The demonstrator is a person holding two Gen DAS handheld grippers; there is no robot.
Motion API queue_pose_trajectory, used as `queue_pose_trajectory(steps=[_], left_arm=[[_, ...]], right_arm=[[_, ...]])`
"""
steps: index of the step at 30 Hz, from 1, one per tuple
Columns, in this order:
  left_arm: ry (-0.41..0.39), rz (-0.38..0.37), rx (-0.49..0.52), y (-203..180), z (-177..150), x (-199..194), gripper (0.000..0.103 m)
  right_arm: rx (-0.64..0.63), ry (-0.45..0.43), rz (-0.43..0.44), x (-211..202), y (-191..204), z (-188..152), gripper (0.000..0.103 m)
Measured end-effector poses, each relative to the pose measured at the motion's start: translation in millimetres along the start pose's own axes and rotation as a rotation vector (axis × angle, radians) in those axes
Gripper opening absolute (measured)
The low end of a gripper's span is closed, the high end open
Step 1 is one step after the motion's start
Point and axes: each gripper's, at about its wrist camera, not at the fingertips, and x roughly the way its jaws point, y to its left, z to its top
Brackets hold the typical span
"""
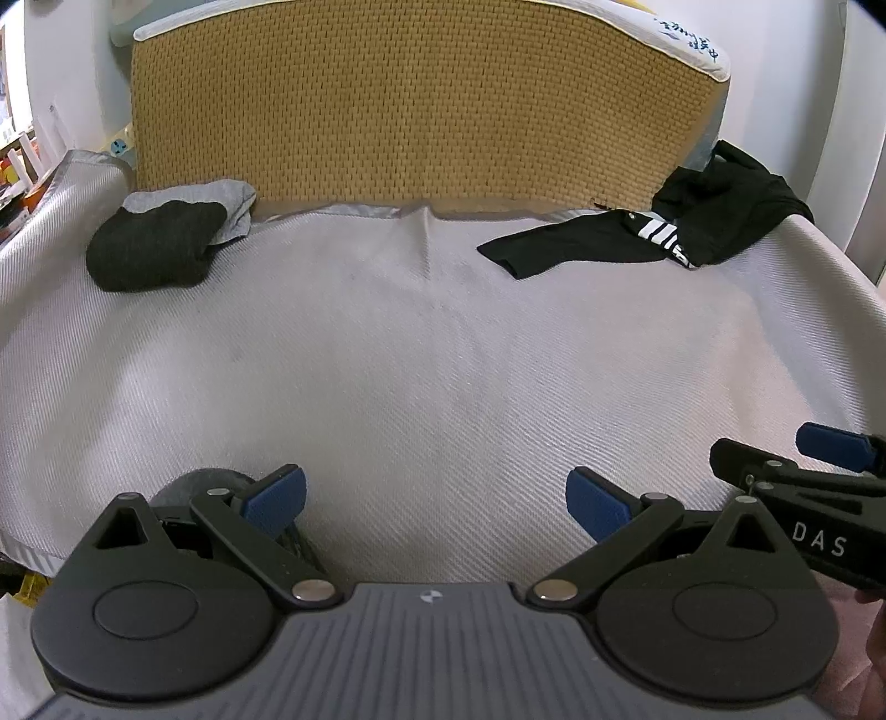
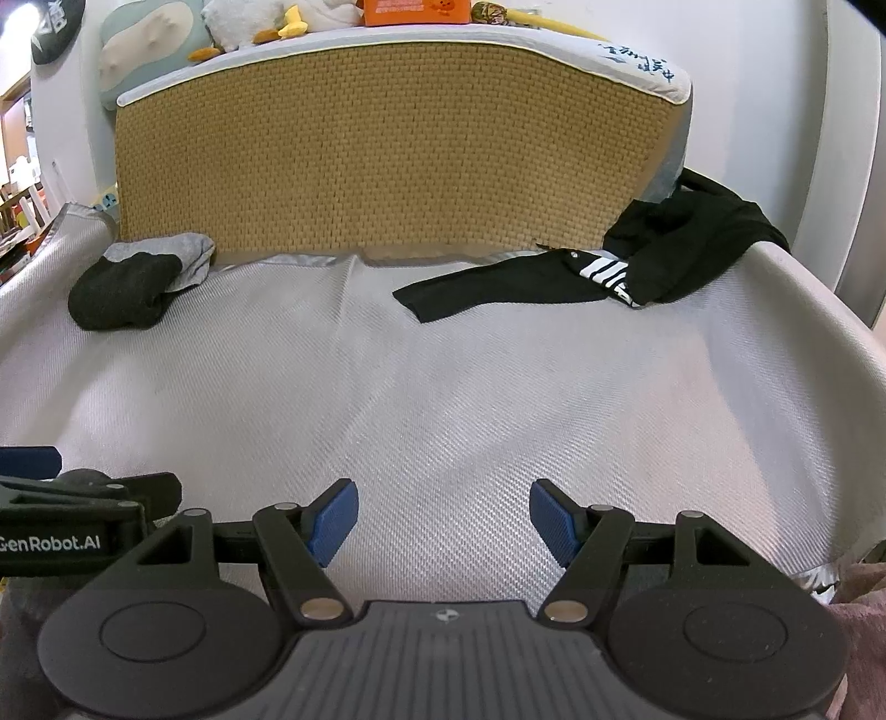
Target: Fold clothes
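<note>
A black garment with white stripes (image 1: 653, 232) (image 2: 609, 271) lies crumpled at the far right of the grey-covered bed (image 1: 421, 354) (image 2: 443, 387), one part stretched out to the left. At the far left sits a folded dark grey garment (image 1: 152, 246) (image 2: 122, 296) on top of a light grey one (image 1: 232, 202) (image 2: 188, 255). My left gripper (image 1: 436, 504) hovers open over the bed's near edge, holding nothing. My right gripper (image 2: 443, 523) stands open beside it, also holding nothing. Each gripper shows at the edge of the other's view.
A woven tan headboard (image 1: 421, 105) (image 2: 398, 149) stands upright behind the bed. Plush toys (image 2: 249, 22) and an orange box (image 2: 415, 11) rest on top of it. Shelves with clutter (image 1: 16, 166) are at the far left. A dark rounded object (image 1: 207, 487) sits under my left finger.
</note>
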Motion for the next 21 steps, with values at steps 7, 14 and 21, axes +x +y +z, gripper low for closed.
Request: queue_pose_trajectory(steps=[7, 14, 21], left_arm=[[-0.01, 0.011, 0.005, 0, 7, 7, 0.103], [-0.017, 0.011, 0.006, 0, 13, 14, 0.103], [-0.023, 0.011, 0.004, 0, 19, 20, 0.103]], right_arm=[[-0.004, -0.005, 0.004, 7, 1, 3, 0.072], [-0.017, -0.015, 0.002, 15, 2, 8, 0.072], [-0.024, -0.021, 0.0, 25, 2, 14, 0.072]])
